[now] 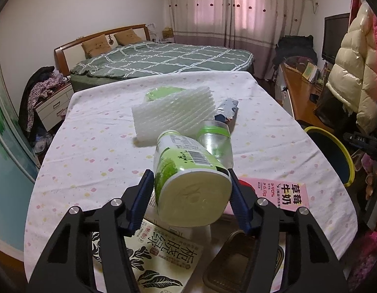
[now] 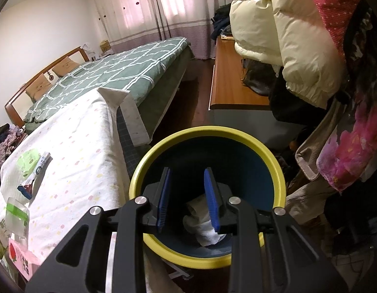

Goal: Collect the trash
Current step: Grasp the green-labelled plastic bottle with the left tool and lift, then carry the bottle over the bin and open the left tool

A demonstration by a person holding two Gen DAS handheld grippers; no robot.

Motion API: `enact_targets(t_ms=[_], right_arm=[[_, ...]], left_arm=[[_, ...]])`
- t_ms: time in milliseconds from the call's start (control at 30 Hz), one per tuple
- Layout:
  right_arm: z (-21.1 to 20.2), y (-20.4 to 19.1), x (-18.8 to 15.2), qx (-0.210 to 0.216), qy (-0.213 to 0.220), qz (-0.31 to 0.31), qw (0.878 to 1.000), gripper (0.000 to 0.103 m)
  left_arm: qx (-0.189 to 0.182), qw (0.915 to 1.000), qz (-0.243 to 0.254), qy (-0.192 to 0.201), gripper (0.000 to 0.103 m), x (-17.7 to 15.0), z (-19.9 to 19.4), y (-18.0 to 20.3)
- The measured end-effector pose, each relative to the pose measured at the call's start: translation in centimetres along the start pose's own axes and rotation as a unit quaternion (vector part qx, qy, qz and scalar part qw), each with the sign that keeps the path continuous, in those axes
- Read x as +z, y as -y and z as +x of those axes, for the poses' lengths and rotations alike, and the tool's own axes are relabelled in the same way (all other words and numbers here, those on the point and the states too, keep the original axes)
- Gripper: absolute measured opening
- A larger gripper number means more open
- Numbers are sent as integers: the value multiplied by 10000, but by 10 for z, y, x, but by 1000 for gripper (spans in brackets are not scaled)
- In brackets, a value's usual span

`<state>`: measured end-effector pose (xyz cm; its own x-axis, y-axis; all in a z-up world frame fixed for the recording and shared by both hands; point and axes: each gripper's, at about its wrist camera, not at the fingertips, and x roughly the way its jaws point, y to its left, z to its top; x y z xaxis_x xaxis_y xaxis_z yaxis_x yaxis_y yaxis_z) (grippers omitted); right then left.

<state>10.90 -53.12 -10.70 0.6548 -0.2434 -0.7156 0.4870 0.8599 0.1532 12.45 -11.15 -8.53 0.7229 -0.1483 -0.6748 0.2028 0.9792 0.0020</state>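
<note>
My left gripper [image 1: 189,180] is shut on a green-and-white plastic bottle [image 1: 181,161], which is tilted with its base toward the camera above the cloth-covered table [image 1: 90,146]. Around it lie a clear cup with a green band [image 1: 216,144], a white foam net sheet [image 1: 173,114], a blue-silver wrapper [image 1: 226,111], a pink milk carton [image 1: 283,193] and a leaf-print tea carton [image 1: 161,261]. My right gripper [image 2: 187,171] hangs open over the yellow-rimmed blue bin [image 2: 237,136], nothing between its pads. Crumpled white paper [image 2: 205,229] lies in the bin.
The bin [image 1: 334,136] stands off the table's right edge. A green checked bed [image 1: 164,58] lies beyond the table. Right of the bin are a wooden cabinet [image 2: 232,78] and hanging coats [image 2: 298,48]. A brown dish [image 1: 237,256] lies under my left gripper.
</note>
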Motion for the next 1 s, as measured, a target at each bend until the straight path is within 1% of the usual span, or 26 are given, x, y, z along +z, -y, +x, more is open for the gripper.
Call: enact_targets(t_ms=[133, 300, 467, 767, 1000], right_arm=[[-1, -1, 0, 25, 15, -5, 10000, 27], [-4, -2, -1, 48, 34, -7, 10000, 27], [-5, -3, -1, 73, 38, -19, 10000, 27], [-10, -1, -1, 109, 78, -14, 9999, 27], [-14, 4, -2, 179, 107, 22, 9998, 27]], left_arm=[[-48, 9998, -99, 139, 57, 3, -7, -4], [-35, 9994, -108, 330, 56, 12, -18, -7], [5, 9986, -93, 517, 55, 23, -26, -8], [119, 9970, -130, 751, 53, 46, -27, -12], [120, 9954, -41, 947, 53, 66, -35, -4]])
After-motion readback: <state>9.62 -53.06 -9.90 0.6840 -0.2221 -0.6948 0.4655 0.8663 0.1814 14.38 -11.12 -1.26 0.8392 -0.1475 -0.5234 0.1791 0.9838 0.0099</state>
